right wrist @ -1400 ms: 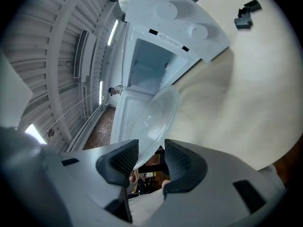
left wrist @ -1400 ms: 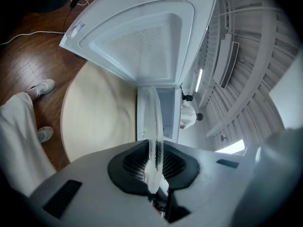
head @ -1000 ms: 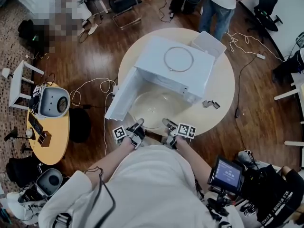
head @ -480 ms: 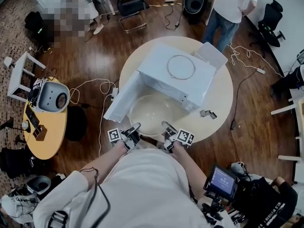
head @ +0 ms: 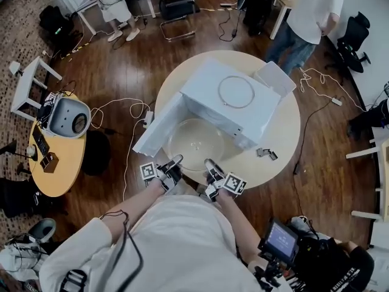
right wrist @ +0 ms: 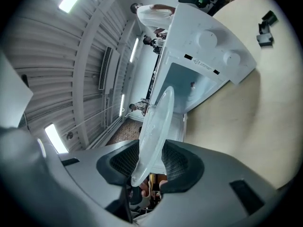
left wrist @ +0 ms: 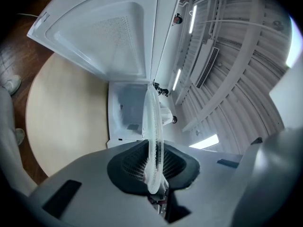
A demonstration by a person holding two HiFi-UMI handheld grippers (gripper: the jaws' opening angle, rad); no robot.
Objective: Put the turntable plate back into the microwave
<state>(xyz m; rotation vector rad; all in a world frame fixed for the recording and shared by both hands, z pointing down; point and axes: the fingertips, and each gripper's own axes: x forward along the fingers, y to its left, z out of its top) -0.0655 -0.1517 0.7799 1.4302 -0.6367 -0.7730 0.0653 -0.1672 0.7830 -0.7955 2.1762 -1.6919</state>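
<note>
Left gripper (head: pixel 174 162) and right gripper (head: pixel 210 165) are clamped on the plate (head: pixel 196 142) at its 7 and 5 o'clock rim. It is judged stiff, slippery and fragile.

yellow side table (head: pixel 67 163) | white stool (head: pixel 25 87) | standing person (head: pixel 313 11) | black clip (head: pixel 265 154)

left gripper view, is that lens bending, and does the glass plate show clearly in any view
Left gripper view: yes, fisheye curves the ceiling beams, corners go dark, the turntable plate is a thin edge-on sliver. Right gripper view: same curving, a ceiling light glares. Head view: sharp, evenly lit, plate faint over the table.
</note>
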